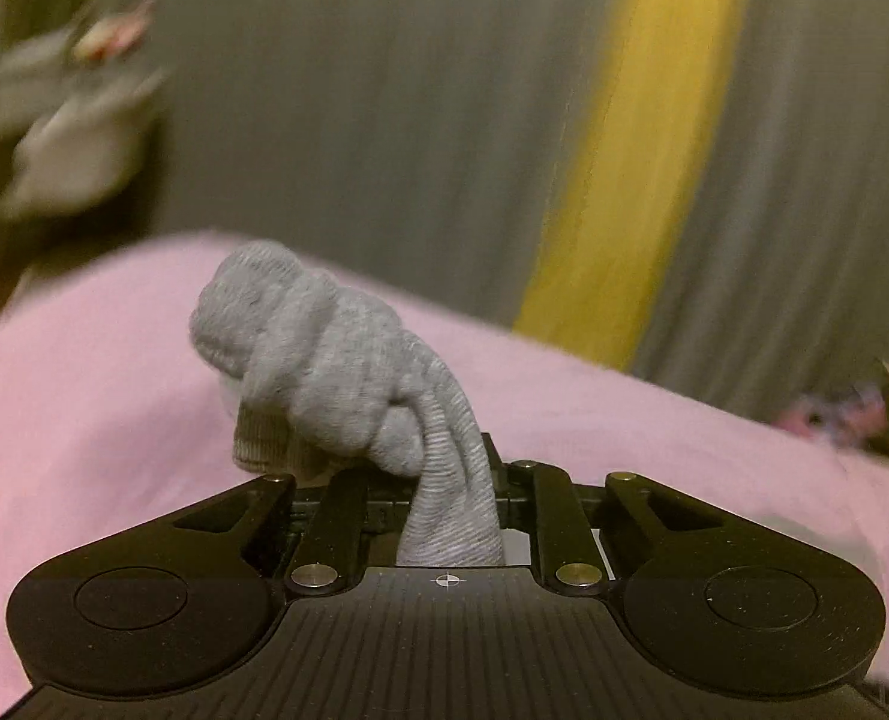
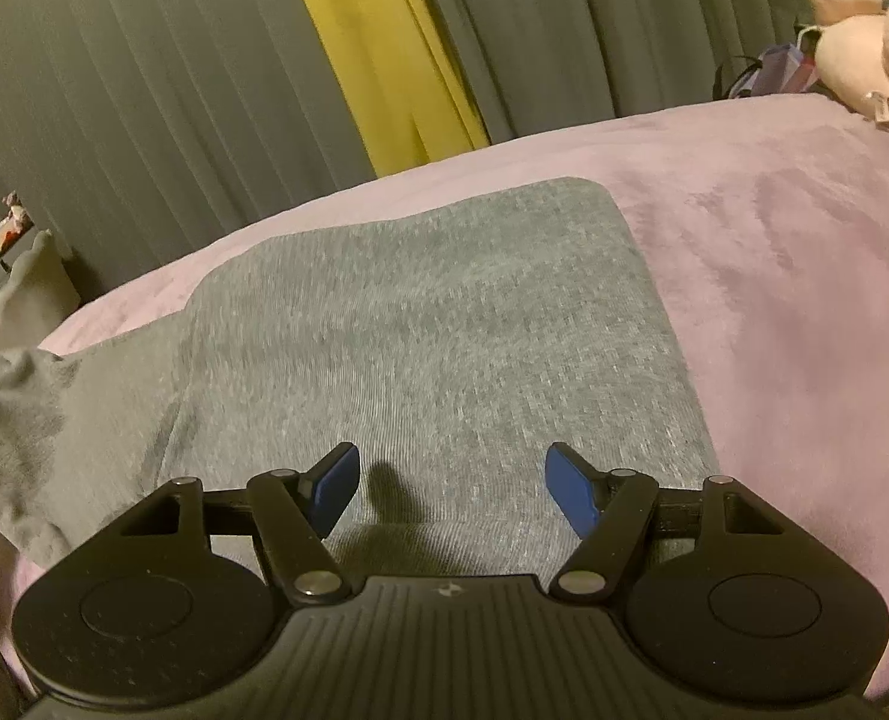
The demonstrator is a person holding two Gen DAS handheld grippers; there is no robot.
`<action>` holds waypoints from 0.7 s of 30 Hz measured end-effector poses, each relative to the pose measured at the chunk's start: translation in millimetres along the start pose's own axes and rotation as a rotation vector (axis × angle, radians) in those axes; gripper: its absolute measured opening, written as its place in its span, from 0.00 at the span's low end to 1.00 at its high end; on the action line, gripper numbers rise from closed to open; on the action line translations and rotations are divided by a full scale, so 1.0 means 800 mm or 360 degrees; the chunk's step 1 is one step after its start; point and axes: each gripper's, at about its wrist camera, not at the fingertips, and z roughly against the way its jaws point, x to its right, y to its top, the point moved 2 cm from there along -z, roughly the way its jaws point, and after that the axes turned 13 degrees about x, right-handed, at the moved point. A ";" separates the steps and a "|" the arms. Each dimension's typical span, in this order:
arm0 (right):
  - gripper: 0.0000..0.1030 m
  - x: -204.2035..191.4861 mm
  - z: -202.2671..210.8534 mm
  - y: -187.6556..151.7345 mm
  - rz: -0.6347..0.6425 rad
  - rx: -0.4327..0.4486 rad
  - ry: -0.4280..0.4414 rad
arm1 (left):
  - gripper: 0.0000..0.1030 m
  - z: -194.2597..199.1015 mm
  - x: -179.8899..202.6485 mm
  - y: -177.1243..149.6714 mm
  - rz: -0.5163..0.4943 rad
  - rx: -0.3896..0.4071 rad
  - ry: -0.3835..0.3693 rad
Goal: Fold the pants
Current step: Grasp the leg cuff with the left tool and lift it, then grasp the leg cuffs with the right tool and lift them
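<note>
The left gripper (image 1: 444,480) is clenching a bunched end of the grey pants (image 2: 432,324), lifting it at their 9 o'clock; the right gripper (image 2: 450,486) is hovering released over the flat part, so folding seems barely begun. Everything is lying on a pink blanket (image 2: 804,276), with grey and yellow curtains (image 2: 204,90) at 12 o'clock

Pink bedcover (image 2: 804,300), grey pleated curtains (image 2: 144,120), yellow curtain strip (image 2: 384,60), pink plush toy (image 2: 864,60), dim warm light

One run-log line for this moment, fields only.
left gripper: shut on gray pants, fabric bunched | right gripper: open above pants, not gripping | surface: pink blanket
</note>
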 end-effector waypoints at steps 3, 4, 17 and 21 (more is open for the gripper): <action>0.66 0.005 0.006 0.005 -0.0038 0.0014 -0.0020 | 0.18 0.019 0.092 0.005 -0.0273 0.0048 -0.0273; 0.66 0.007 0.010 0.008 -0.0054 0.0024 -0.0029 | 0.19 0.022 0.121 0.002 -0.0335 0.0035 -0.0364; 0.66 0.028 0.057 0.021 -0.0449 0.0025 0.0134 | 0.57 0.006 0.201 -0.126 -0.0122 -0.0656 -0.0521; 0.66 0.018 0.037 0.019 -0.0532 -0.0056 0.0227 | 0.63 0.013 0.115 -0.112 0.0128 -0.0599 -0.0111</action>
